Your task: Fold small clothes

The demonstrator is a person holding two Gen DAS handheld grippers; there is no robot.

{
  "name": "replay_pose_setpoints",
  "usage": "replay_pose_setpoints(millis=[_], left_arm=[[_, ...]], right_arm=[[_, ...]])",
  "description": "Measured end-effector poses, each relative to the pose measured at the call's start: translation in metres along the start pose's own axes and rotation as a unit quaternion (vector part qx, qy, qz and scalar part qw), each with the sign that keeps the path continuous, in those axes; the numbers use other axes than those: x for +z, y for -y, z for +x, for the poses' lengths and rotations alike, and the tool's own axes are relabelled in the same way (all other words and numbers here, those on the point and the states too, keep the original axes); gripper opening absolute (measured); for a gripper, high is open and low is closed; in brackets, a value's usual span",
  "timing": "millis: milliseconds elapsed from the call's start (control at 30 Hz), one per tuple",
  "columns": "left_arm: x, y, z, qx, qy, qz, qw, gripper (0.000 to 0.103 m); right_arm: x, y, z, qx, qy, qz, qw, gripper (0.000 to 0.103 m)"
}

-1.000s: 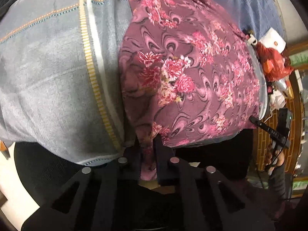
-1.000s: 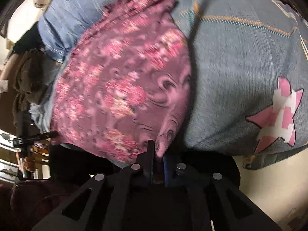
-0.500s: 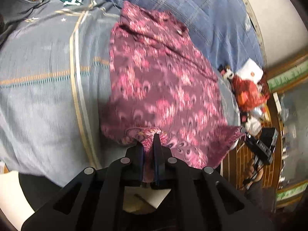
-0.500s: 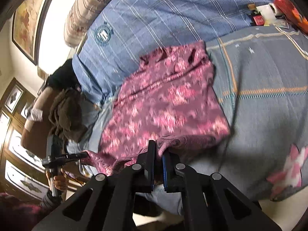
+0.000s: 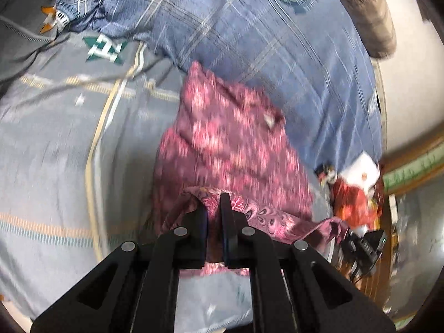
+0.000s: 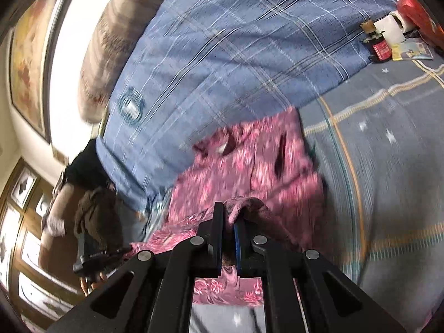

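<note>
A maroon garment with pink flowers (image 5: pixel 230 149) lies on the grey bedsheet (image 5: pixel 50 149), its far end against a blue plaid quilt (image 5: pixel 263 41). My left gripper (image 5: pixel 213 202) is shut on the garment's near hem, which hangs lifted off the bed. In the right wrist view the same garment (image 6: pixel 249 172) is folding back over itself, and my right gripper (image 6: pixel 228 213) is shut on its other near corner. Each view shows the other gripper at its edge: the right one (image 5: pixel 363 244), the left one (image 6: pixel 91 252), held by a hand.
A striped bolster (image 6: pixel 111 50) lies beyond the quilt by the wall. Red packaging and white paper (image 5: pixel 358 191) sit at the bed's edge, and small packets and a tissue roll (image 6: pixel 388 36) at the far corner. Dark clothes (image 6: pixel 94 208) hang over a wooden chair.
Both grippers have risen and carried the garment's near hem forward over the rest of it. The views have tipped up to show the quilt and the wall.
</note>
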State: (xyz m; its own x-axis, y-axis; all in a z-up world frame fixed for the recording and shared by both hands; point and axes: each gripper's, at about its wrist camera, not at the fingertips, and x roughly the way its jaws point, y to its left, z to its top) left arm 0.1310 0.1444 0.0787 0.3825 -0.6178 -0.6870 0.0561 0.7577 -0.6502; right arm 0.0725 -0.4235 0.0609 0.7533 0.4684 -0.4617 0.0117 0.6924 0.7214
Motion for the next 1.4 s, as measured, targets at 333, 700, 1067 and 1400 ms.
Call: replay_pose_setpoints(millis=[333,700,1067,1400], left_arm=[[0.093,0.003,0.044,0.034,0.029,-0.030,0.9985,0.003],[0.051,-0.003,0.064,0.052,-0.047,0.064,0.9955,0.044],[0.069,0.023,0.060,0.042,-0.011,0.027,0.9987,0.044],[0.034,0.002,0.064,0.082,-0.063,0.123,0.9870,0.047]], right_arm=[[0.062,0.037,0.087,-0.035,0.003,0.070,0.997,0.006],[0.057,0.059,0.099,-0.040,-0.023,0.111,0.993,0.011],[0.060,0.050,0.047,-0.072,0.035,0.089,0.993,0.030],[0.064,0.022,0.094,-0.181,-0.031,-0.067,0.981,0.048]])
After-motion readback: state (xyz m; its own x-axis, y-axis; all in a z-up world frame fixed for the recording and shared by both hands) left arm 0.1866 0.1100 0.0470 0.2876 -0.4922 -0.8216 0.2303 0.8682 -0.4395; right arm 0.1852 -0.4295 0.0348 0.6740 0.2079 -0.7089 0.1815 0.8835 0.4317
